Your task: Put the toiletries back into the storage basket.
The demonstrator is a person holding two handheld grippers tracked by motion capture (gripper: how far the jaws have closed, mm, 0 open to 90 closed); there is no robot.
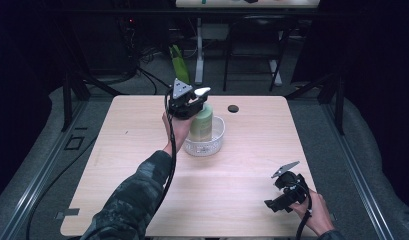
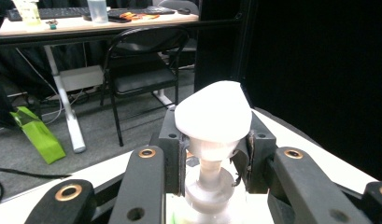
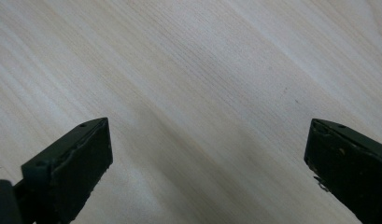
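Note:
A pale green pump bottle with a white pump head stands upright inside a clear ribbed bowl near the middle of the wooden table. My left gripper is shut on the bottle's neck just under the pump head, its jaws pressing from both sides. My right gripper hovers low over the table's near right corner, jaws spread wide with bare wood between them.
A small dark round disc lies on the table behind the bowl. Beyond the far edge stand a black chair, a desk leg and a green bag on the floor.

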